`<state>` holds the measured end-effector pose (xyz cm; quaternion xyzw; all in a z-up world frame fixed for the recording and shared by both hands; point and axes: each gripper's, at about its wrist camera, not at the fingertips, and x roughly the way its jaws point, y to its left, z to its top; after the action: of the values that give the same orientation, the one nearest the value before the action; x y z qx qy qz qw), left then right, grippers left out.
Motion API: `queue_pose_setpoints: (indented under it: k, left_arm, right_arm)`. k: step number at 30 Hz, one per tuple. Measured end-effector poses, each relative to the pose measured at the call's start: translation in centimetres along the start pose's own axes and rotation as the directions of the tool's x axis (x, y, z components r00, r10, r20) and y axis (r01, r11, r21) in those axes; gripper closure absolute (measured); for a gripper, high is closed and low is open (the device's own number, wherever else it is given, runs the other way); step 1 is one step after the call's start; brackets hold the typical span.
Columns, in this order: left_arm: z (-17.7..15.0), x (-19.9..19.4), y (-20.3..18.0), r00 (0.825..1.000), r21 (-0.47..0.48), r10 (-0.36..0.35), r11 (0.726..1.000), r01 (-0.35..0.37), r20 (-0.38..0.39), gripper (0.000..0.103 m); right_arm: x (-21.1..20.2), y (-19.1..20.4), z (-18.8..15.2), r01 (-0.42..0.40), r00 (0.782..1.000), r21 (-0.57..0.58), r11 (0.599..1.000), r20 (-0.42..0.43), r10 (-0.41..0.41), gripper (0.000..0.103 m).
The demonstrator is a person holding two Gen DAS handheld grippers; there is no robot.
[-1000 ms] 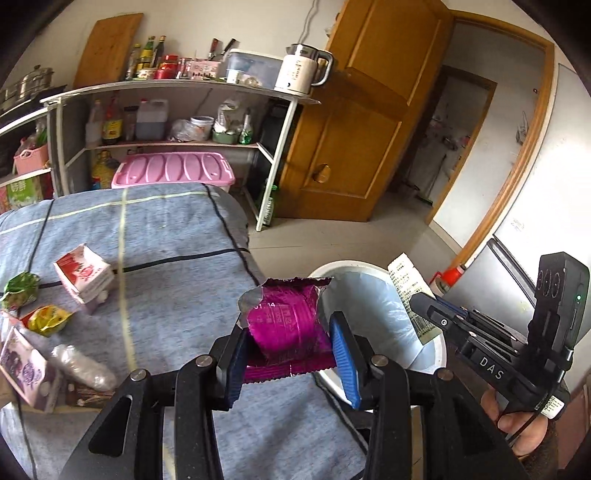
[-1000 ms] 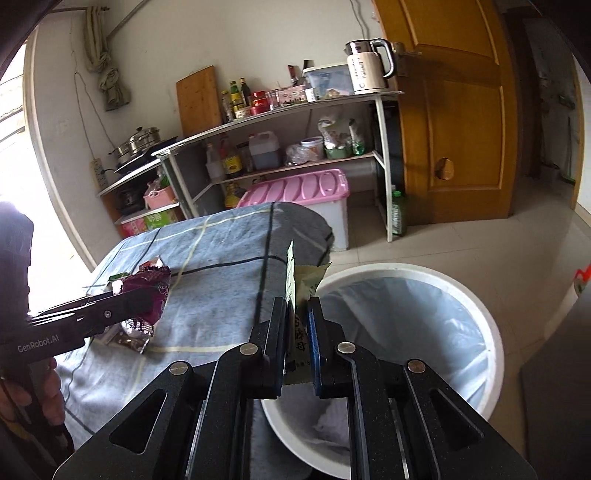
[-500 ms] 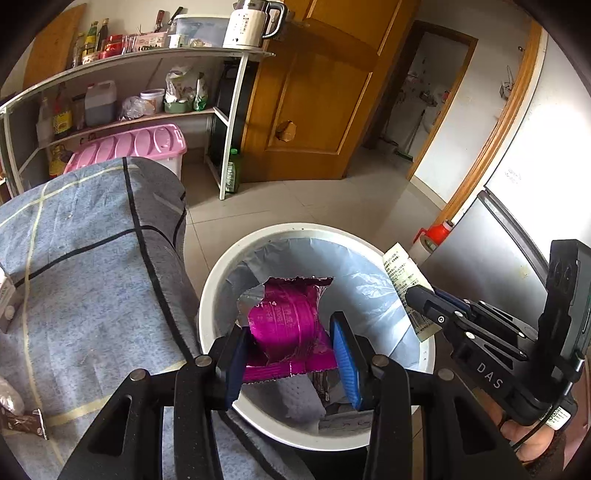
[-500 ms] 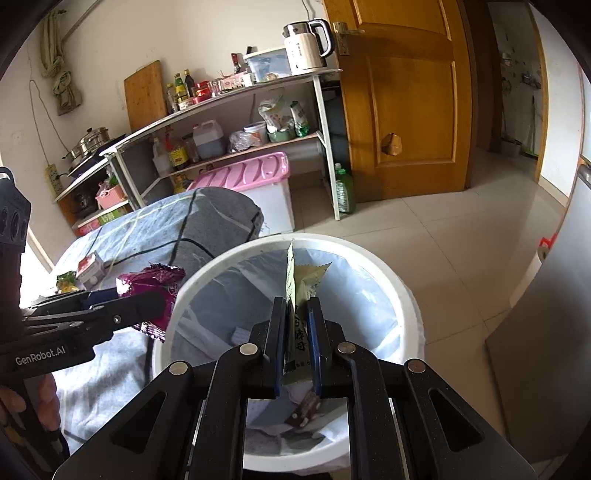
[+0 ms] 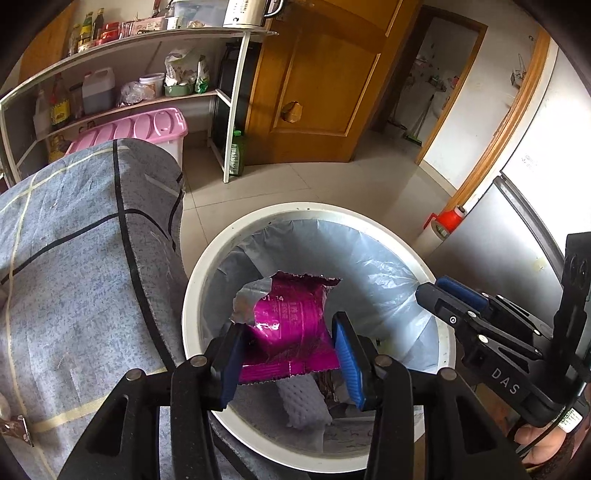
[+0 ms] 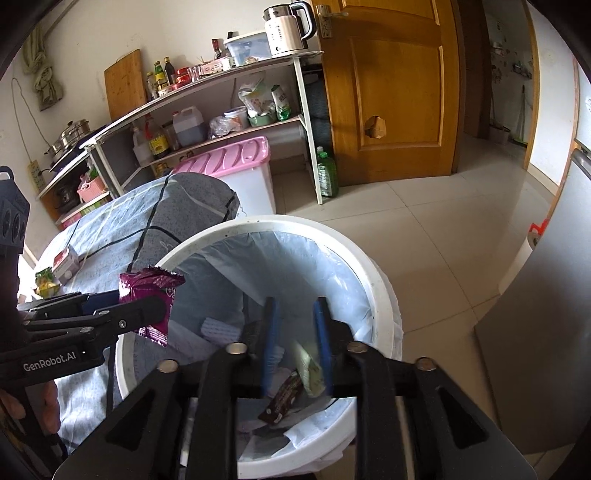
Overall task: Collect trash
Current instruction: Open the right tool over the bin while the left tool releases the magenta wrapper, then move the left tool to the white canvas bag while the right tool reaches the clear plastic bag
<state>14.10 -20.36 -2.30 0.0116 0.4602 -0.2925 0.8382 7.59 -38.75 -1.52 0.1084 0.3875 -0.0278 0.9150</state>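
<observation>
A wooden door fills the upper right of the frame. Left of it, a white shelf rack holds bottles, jars and a kettle on top. A pink-lidded box sits below, a green bottle beside it on the tiled floor.
</observation>
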Motion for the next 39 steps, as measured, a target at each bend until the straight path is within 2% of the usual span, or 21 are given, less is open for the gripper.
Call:
queue_pose_setpoints:
  k: [1, 2, 4, 12, 25, 31, 35, 38, 39]
  left_arm:
    - [0.0, -0.1, 0.1, 1.0, -0.005, -0.002, 1.0, 0.002, 0.0, 0.055]
    - [0.0, -0.1, 0.3, 1.0, -0.009, -0.004, 1.0, 0.004, 0.001, 0.052]
    - [0.0, -0.4, 0.5, 1.0, -0.012, 0.001, 1.0, -0.001, 0.007, 0.046]
    - [-0.3, -2.7, 1.3, 0.999, -0.025, -0.003, 1.0, 0.005, 0.05, 0.046]
    - [-2.4, -8.6, 6.7, 0.988, -0.128, 0.085, 0.989, -0.068, 0.129, 0.046]
    - [-4.2, -11.6, 10.3, 0.974, -0.197, 0.165, 0.971, -0.133, 0.157, 0.046]
    - [-5.5, -13.8, 13.1, 0.949, -0.25, 0.269, 0.942, -0.224, 0.165, 0.046]
    - [-6.5, -15.2, 15.5, 0.942, -0.3, 0.289, 0.926, -0.23, 0.169, 0.046]
    - [-7.0, -15.6, 16.3, 0.935, -0.313, 0.312, 0.917, -0.249, 0.17, 0.046]
  right_arm:
    - [-0.1, 0.0, -0.1, -0.001, 1.0, 0.003, 1.0, 0.003, 0.001, 0.06]
    - [-0.2, 0.0, -0.1, -0.003, 1.0, 0.004, 1.0, 0.004, 0.003, 0.059]
    - [-0.4, 0.1, -0.1, -0.003, 1.0, 0.004, 1.0, 0.012, 0.003, 0.059]
    - [-1.5, 1.2, 0.1, -0.006, 1.0, -0.001, 1.0, 0.03, 0.006, 0.059]
    - [-2.4, 6.1, 0.4, -0.068, 0.996, -0.062, 0.996, 0.056, 0.072, 0.059]
    - [-2.2, 9.4, 0.2, -0.116, 0.991, -0.115, 0.987, 0.05, 0.122, 0.059]
    - [-1.4, 11.9, -0.1, -0.165, 0.985, -0.144, 0.976, 0.029, 0.171, 0.059]
    - [-0.9, 14.0, -0.3, -0.201, 0.979, -0.174, 0.964, 0.011, 0.206, 0.059]
    - [-0.7, 14.6, -0.4, -0.212, 0.976, -0.184, 0.96, 0.006, 0.217, 0.059]
